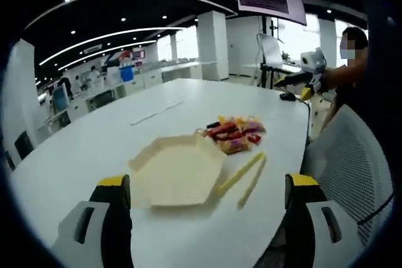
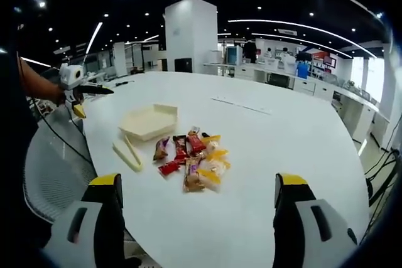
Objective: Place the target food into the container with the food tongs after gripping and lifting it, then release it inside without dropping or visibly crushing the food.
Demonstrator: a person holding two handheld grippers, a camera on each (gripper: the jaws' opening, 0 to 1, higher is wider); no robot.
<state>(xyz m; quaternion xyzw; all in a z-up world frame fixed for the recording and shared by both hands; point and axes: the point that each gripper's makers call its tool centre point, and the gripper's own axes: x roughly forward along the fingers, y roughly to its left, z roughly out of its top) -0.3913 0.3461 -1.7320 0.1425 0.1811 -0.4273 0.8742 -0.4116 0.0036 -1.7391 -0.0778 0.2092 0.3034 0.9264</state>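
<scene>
A beige hexagonal container (image 1: 179, 169) (image 2: 149, 121) lies on the white table (image 1: 94, 142) (image 2: 282, 155). Pale yellow food tongs (image 1: 244, 178) (image 2: 128, 152) rest flat beside it, untouched. Several wrapped snacks in red, orange and purple form a pile (image 1: 235, 133) (image 2: 195, 158) next to the container. In the left gripper view, my left gripper (image 1: 210, 218) is open, its jaws wide apart short of the container. My right gripper (image 2: 196, 218) is open too, hovering short of the snack pile with nothing held.
A person's hand holds a gripper (image 1: 300, 78) (image 2: 75, 87) beyond the table edge. A white mesh chair (image 1: 352, 155) (image 2: 47, 167) stands at that edge. Flat sheets (image 1: 154, 112) (image 2: 242, 105) lie farther along the table. Desks and people fill the room behind.
</scene>
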